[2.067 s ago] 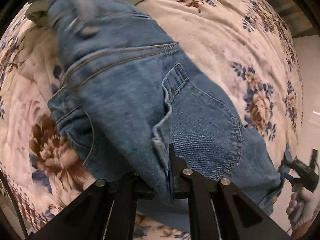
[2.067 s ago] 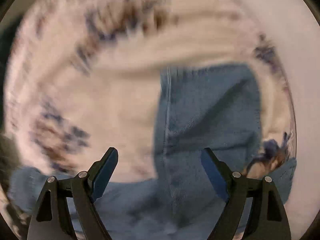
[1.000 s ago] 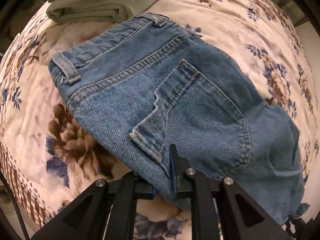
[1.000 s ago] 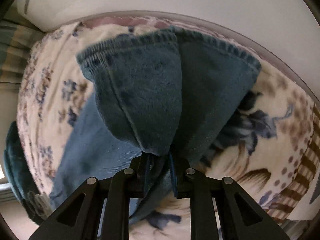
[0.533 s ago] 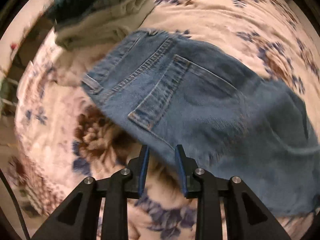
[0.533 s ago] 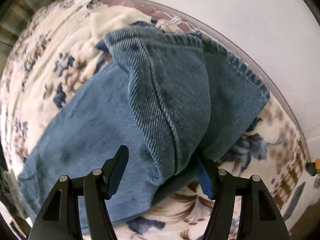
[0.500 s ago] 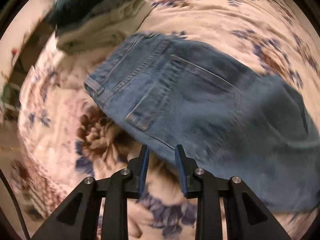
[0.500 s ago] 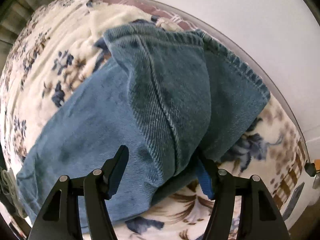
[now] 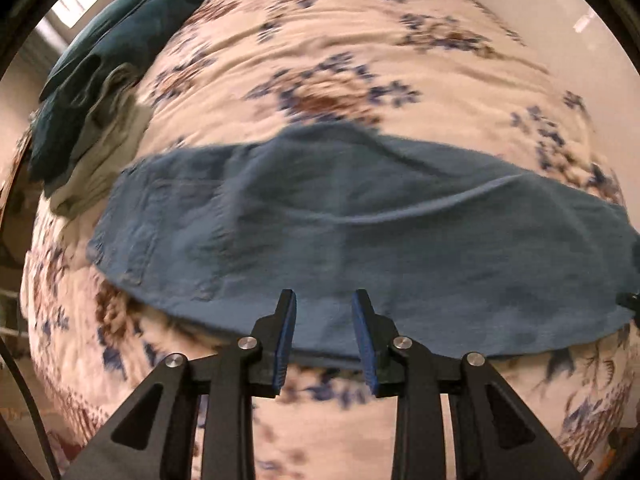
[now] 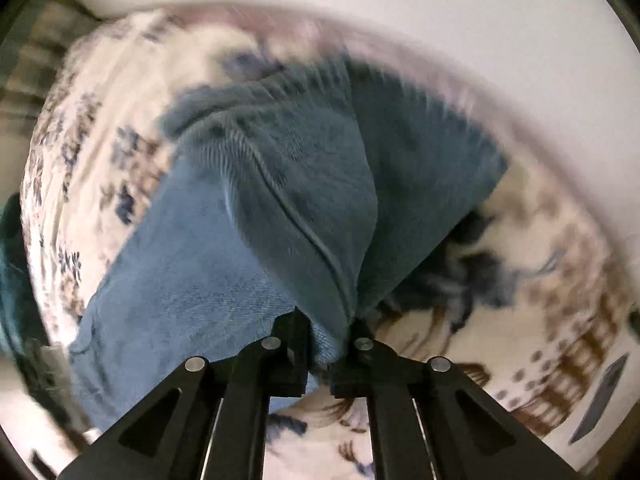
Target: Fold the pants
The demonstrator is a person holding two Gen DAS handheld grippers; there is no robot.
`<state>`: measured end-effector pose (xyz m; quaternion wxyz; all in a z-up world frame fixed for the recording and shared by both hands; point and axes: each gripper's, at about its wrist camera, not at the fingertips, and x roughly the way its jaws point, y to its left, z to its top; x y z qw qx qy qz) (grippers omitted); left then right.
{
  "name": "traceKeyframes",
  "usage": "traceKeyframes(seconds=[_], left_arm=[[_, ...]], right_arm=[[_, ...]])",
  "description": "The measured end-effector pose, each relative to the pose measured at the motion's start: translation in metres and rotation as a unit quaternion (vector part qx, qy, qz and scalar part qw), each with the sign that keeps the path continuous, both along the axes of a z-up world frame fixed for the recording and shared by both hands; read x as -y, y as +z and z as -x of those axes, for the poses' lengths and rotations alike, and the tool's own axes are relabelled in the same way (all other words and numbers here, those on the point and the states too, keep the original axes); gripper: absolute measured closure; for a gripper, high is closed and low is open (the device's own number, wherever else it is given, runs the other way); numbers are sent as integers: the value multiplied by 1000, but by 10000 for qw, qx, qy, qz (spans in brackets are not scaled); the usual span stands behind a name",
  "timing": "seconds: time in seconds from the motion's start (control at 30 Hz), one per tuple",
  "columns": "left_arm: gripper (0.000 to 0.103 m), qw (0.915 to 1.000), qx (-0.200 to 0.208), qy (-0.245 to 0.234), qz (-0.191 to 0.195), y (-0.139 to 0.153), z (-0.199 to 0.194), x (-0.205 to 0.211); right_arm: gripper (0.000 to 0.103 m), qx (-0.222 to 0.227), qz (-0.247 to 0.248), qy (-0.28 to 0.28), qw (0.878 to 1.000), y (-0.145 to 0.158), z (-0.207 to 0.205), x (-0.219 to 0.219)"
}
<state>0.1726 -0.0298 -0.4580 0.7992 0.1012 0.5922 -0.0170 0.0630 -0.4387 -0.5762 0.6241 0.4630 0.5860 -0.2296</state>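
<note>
Blue jeans (image 9: 320,236) lie across a floral bedspread (image 9: 320,60), waist end at the left, legs running right. My left gripper (image 9: 323,304) is open and empty, hovering over the near edge of the jeans. In the right wrist view my right gripper (image 10: 330,326) is shut on the leg end of the jeans (image 10: 304,184), which bunches and lifts from the jaws; the rest of the leg (image 10: 180,264) lies flat to the left. Both views are motion-blurred.
A stack of folded clothes, dark teal on pale grey (image 9: 92,112), sits at the bed's far left. A pale wall (image 10: 440,8) rises behind the bed in the right wrist view. The bed's patterned edge (image 10: 568,368) is at the right.
My left gripper let go of the waist and pulled back, now open over the jeans' middle edge. My right gripper opened half a second ago and has shut again on the leg end.
</note>
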Motion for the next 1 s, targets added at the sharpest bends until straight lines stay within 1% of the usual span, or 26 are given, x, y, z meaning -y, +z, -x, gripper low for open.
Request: traceKeyframes(seconds=[0.03, 0.1, 0.13, 0.17, 0.2, 0.23, 0.27, 0.3, 0.33, 0.4, 0.43, 0.47, 0.5, 0.53, 0.57, 0.6, 0.63, 0.67, 0.7, 0.77, 0.8, 0.83, 0.9, 0.93, 1.0], left_arm=[[76, 10000, 13, -49, 42, 2, -1, 7], [76, 9997, 16, -187, 134, 3, -1, 23], [76, 9996, 15, -241, 169, 3, -2, 30], [76, 9994, 16, -288, 209, 4, -2, 37], [76, 9992, 18, -325, 243, 4, -3, 42], [76, 9990, 15, -353, 258, 4, -4, 48], [76, 9989, 11, -375, 271, 4, -4, 53], [76, 9988, 20, -402, 280, 5, -3, 57], [76, 9987, 42, -434, 277, 7, -2, 63], [69, 9983, 14, -464, 360, 8, -1, 67], [62, 9982, 1, -444, 406, 9, -1, 69], [48, 9980, -16, -439, 445, 8, -1, 70], [38, 9978, -47, -470, 455, 6, 0, 73], [18, 9978, -89, -511, 414, 2, 0, 76], [14, 9978, -124, -529, 387, -2, 0, 77], [14, 9976, -189, -535, 398, -7, 0, 79], [14, 9975, -246, -526, 398, -11, -1, 79], [14, 9975, -313, -491, 395, -16, -1, 79], [14, 9974, -366, -466, 406, -19, -2, 78], [14, 9975, -432, -395, 402, -23, -2, 76], [14, 9976, -436, -355, 403, -24, -3, 75], [13, 9977, -440, -310, 414, -25, -3, 74], [14, 9978, -454, -244, 417, -27, -5, 74], [14, 9978, -453, -214, 433, -27, -6, 74], [14, 9979, -406, -152, 481, -23, -8, 73]], right_arm=[[92, 133, -99, -78, 9998, -1, 6, 2], [83, 369, -198, -223, 9989, 2, 11, 10], [70, 464, -184, -286, 9983, 3, 12, 13], [52, 539, -134, -361, 9978, 4, 14, 17], [47, 567, -66, -480, 9972, 4, 15, 21], [48, 600, -40, -578, 9965, 3, 17, 24], [69, 636, -10, -688, 9956, 1, 20, 28], [86, 615, 60, -779, 9950, 1, 23, 31], [95, 621, 167, -798, 9947, 5, 26, 33], [95, 852, 339, -684, 9934, 20, 30, 35], [95, 920, 454, -613, 9928, 28, 34, 36], [95, 947, 550, -519, 9926, 33, 38, 36], [95, 877, 593, -452, 9934, 34, 40, 37], [95, 765, 612, -381, 9945, 30, 42, 37], [95, 632, 624, -300, 9956, 25, 44, 39], [95, 377, 607, -186, 9973, 11, 44, 39], [95, 166, 479, -94, 9987, -2, 41, 40], [95, 71, 289, -62, 9995, -12, 40, 41], [95, 81, 265, -75, 9996, -13, 36, 44], [89, 112, 315, -90, 9994, -2, 35, 50], [89, 178, 473, -105, 9987, 9, 37, 54], [86, 210, 630, -152, 9977, 17, 39, 58], [85, 358, 851, -378, 9950, 29, 48, 66], [96, 381, 953, -472, 9936, 34, 52, 69], [98, 649, 1053, -380, 9916, 51, 51, 68]])
